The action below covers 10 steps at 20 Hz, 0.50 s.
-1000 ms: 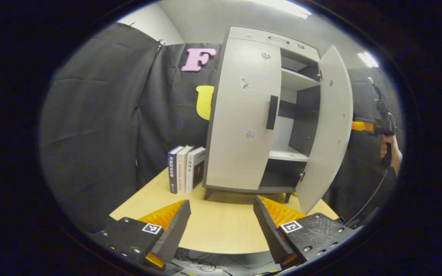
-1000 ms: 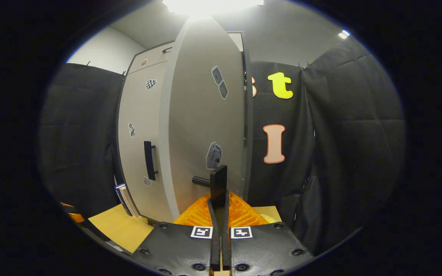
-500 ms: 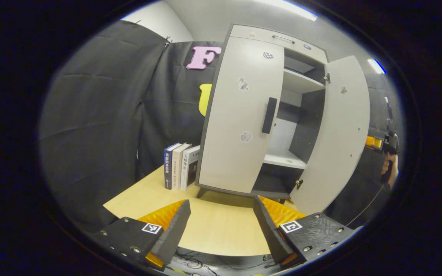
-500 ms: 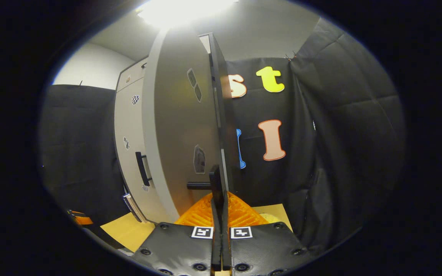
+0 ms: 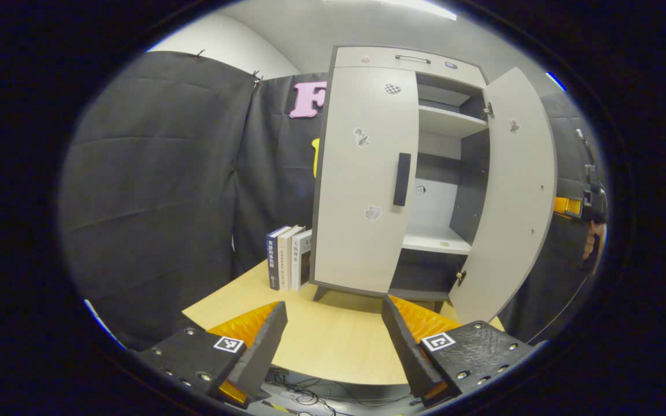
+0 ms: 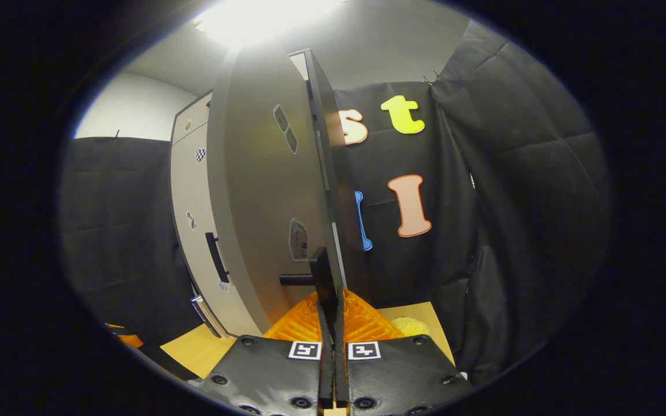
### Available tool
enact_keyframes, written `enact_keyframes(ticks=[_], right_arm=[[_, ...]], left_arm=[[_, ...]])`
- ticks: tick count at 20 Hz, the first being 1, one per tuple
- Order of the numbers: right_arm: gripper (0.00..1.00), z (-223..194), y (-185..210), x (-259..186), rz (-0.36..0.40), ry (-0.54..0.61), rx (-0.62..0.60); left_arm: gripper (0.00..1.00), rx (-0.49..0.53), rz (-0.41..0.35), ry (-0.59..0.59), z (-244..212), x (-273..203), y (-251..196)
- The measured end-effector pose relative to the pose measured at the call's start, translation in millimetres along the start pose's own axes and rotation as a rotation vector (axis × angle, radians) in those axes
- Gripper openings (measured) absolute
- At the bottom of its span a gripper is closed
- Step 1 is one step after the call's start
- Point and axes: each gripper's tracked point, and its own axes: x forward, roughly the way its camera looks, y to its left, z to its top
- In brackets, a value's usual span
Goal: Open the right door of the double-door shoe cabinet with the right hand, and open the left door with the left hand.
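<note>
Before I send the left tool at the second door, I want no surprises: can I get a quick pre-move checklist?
1. Right door swung open: ok.
2. Right tool shut on the right door handle: ok.
3. Left door shut, to be opened: ok.
4. Left door handle unobstructed: ok.
5. Left tool open, holding nothing, short of the cabinet: ok.
6. Books clear of the left door's swing: cannot tell.

Wooden table (image 5: 333,346), shoe cabinet (image 5: 362,190), upright books (image 5: 289,257)
</note>
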Motion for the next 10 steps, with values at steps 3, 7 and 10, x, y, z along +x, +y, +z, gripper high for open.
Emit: enact_keyframes(ticks=[3,7,10], right_arm=[[0.03,-8.1,4.1,-9.8,0.020,0.024,0.004],[0.02,-12.2,-4.9,-24.3,-0.010,0.020,0.042],[0.00,-15.3,-28.1,-26.8,-0.105,0.012,0.017]], left_arm=[[0.95,0.025,0.015,-0.010,6.8,-4.8,-1.2],[0.95,0.054,0.004,-0.039,25.1,-1.7,-6.6],[0.96,0.044,-0.039,-0.084,52.0,9.3,-15.9]])
